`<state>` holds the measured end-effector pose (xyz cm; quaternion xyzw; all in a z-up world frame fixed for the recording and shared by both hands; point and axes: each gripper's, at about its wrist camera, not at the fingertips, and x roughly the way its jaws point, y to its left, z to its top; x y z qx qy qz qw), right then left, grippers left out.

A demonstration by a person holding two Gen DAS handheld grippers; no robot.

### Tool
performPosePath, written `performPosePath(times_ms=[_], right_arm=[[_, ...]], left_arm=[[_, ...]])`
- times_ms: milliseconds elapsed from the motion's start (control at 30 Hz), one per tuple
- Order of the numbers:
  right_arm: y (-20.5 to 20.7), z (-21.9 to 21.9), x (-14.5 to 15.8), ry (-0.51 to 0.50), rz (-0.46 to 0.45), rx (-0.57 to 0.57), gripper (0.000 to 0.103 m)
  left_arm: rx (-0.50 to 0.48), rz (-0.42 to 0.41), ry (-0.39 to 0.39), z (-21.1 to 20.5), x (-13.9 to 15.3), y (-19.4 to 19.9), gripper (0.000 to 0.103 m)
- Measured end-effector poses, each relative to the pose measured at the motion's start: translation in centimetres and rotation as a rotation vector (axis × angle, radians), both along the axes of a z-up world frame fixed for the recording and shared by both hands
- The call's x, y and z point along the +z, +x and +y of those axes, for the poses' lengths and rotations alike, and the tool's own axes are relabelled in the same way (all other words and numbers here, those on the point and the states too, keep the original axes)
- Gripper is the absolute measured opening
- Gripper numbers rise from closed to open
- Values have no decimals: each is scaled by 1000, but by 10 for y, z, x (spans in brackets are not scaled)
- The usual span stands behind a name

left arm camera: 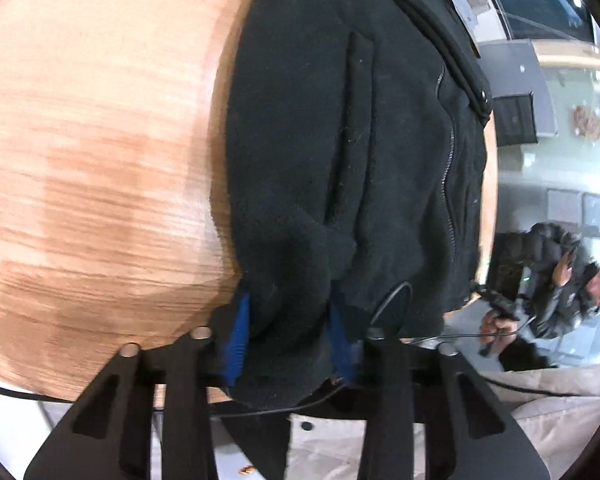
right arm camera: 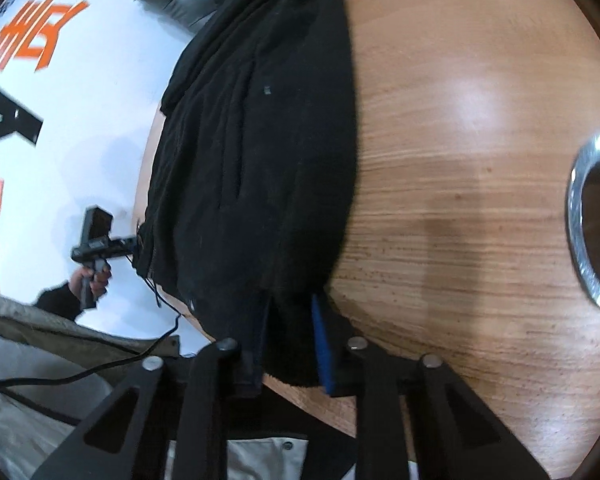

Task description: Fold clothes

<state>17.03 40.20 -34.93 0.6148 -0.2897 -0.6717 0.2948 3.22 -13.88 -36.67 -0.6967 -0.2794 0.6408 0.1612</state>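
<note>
A black fleece zip jacket [left arm camera: 340, 140] lies on a wooden table [left arm camera: 92, 160]. Its zipper [left arm camera: 446, 168] runs along the right side in the left wrist view. My left gripper [left arm camera: 288, 320] is shut on a bunch of the jacket's hem between its blue pads [left arm camera: 238, 328]. In the right wrist view the same jacket [right arm camera: 252, 168] lies left of bare table [right arm camera: 460, 160]. My right gripper [right arm camera: 290, 340] is shut on the jacket's near edge, with one blue pad [right arm camera: 322, 344] showing. The left gripper [right arm camera: 94, 240] shows there too, in a hand at the jacket's far corner.
A round metal-rimmed hole [right arm camera: 592, 220] sits in the table at the right. The table's near edge [right arm camera: 300, 396] runs under my right gripper. A white floor with orange lettering [right arm camera: 48, 20] lies beyond. A person in dark clothes [left arm camera: 572, 280] appears at the right of the left wrist view.
</note>
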Motion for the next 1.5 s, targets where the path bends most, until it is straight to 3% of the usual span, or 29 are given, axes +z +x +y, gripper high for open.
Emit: performPosePath(times_ms=[100, 233, 600, 767, 1033, 1067, 1167, 1267, 1367, 1433, 1500], right_arm=[[0, -2, 1, 14, 1, 6, 12], [2, -7, 19, 19, 52, 10, 9], [0, -21, 131, -73, 231, 25, 9], [-38, -36, 169, -130, 333, 25, 9], [-83, -31, 182, -102, 405, 80, 9], [-87, -31, 185, -96, 417, 79, 8], [-103, -34, 202, -97, 470, 81, 8], [-123, -38, 220, -106, 517, 97, 8], [-143, -37, 224, -111, 531, 105, 8], [-148, -34, 218, -111, 517, 109, 8], [-144, -33, 209, -103, 492, 115, 8]], left_arm=[[35, -7, 37, 8, -5, -2, 17], [118, 13, 133, -6, 10, 11, 15], [326, 124, 301, -40, 88, 30, 13], [430, 181, 392, -43, 115, 11, 13], [447, 193, 419, -27, 128, -16, 9], [457, 216, 431, -26, 132, -17, 4], [470, 282, 447, -26, 152, -29, 3], [398, 295, 392, -16, 166, -49, 3], [321, 241, 303, -9, 161, -59, 7], [274, 167, 243, -10, 145, -51, 18], [236, 77, 192, -13, 124, -36, 56]])
